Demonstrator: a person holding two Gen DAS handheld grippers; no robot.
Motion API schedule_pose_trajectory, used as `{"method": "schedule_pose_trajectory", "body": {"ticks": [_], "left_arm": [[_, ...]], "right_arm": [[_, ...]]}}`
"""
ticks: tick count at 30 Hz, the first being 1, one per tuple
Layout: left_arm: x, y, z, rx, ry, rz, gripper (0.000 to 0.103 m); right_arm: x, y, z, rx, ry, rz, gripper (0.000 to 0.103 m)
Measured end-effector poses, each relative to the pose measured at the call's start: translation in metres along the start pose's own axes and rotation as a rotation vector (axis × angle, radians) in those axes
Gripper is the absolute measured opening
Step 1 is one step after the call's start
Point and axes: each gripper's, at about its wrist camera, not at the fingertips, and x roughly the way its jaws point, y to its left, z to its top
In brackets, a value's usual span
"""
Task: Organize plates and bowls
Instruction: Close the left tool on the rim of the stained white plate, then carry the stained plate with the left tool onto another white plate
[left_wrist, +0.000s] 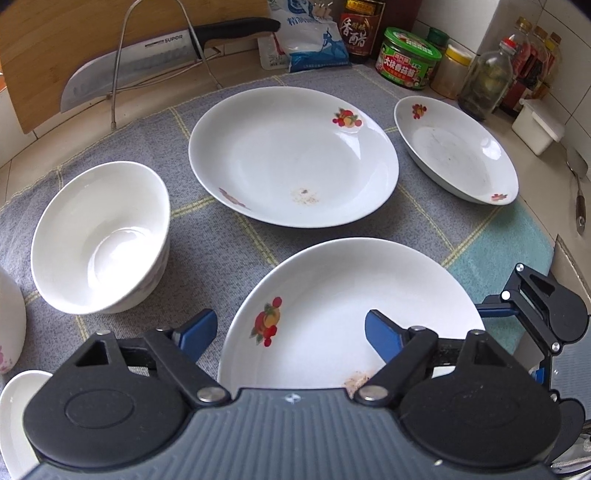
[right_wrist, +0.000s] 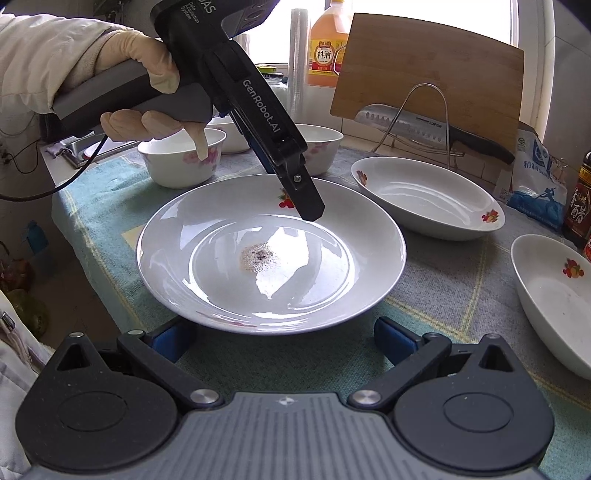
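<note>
Straddling the rim of the near plate with the left tongs: one finger outside over the cloth, the other inside above the plate's well, both spread and pinching nothing, with no pad seen to touch the china. Lying flat on the cloth, right at the fingertips and reaching forward and to the right from them, with a fruit print just inside the straddled edge and a brownish smear by the inner finger. Being round, offers no long axis to line up with; only the rim's curve matters, and it seems to run crosswise between the fingers, a fair set for a pinch. From the right wrist view, shows the left tongs pointing steeply down onto the plate's far edge, held in a gloved hand. Opposite, finds the right tongs spread and empty too, low at the other edge, rim just ahead of the fingers but not between them. Judged so, leaves the left nearer to a hold: probably a squeeze on the rim, then a lift toward the plate behind. Risks a slip on glazed china if gripped too shallow.
</note>
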Motion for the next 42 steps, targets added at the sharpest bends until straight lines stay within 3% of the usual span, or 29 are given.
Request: {"method": "schedule_pose_trajectory", "body": {"ticks": [6, 14, 42], "left_arm": [[0.007, 0.0, 0.002, 0.027, 0.044, -0.014, 0.074], [0.011, 0.004, 0.005, 0.026, 0.069, -0.029, 0.068], [0.018, 0.001, 0.01, 0.104, 0.125, -0.042, 0.066]], "right_arm": [[0.002, 0.002, 0.002, -0.006, 0.005, 0.008, 0.103], [0.004, 0.003, 0.005, -0.012, 0.017, 0.017, 0.103], [0.007, 0.004, 0.011, -0.031, 0.039, 0.033, 0.103]]}}
